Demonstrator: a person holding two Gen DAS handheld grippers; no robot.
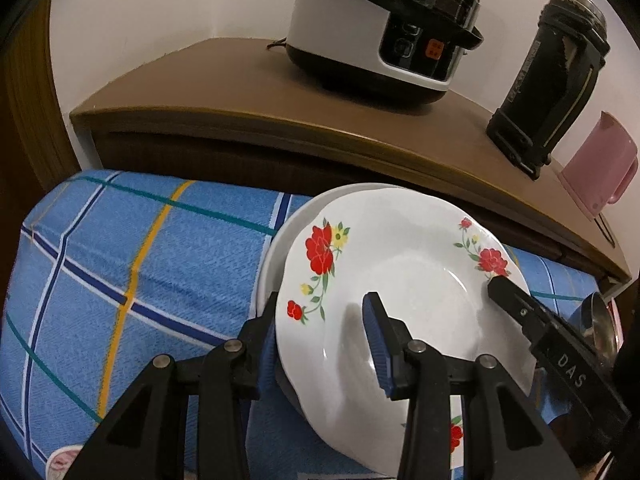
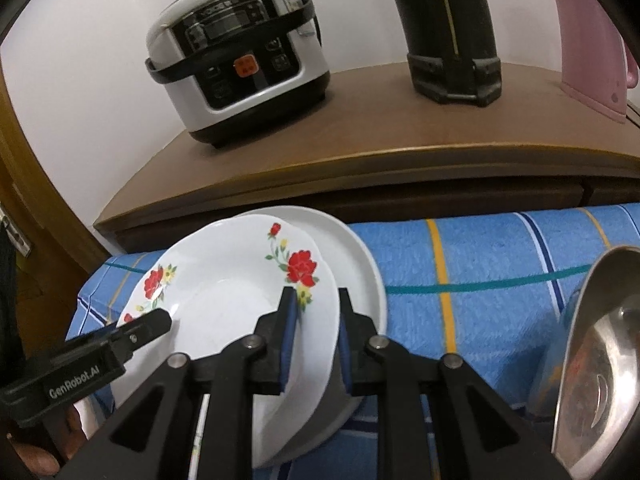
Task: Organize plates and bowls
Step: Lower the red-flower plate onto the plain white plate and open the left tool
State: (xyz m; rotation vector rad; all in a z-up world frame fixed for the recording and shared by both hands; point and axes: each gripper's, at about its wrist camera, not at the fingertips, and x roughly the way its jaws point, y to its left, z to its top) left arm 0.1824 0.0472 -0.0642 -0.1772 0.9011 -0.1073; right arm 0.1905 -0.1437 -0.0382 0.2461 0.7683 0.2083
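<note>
left gripper: jaws clamped on glossy floral plate rim | right gripper: same, opposite rim | plain white plate beneath | steel bowl right

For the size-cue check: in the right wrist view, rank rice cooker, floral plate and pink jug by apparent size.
1. floral plate, nearest the camera, so inflated.
2. rice cooker.
3. pink jug, cut off by the frame, so its rank is unsure.

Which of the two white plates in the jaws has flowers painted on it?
The upper white plate with red flowers, facing the cameras. The plain white plate stacked behind it shows only a bare rim, no pattern.
</note>
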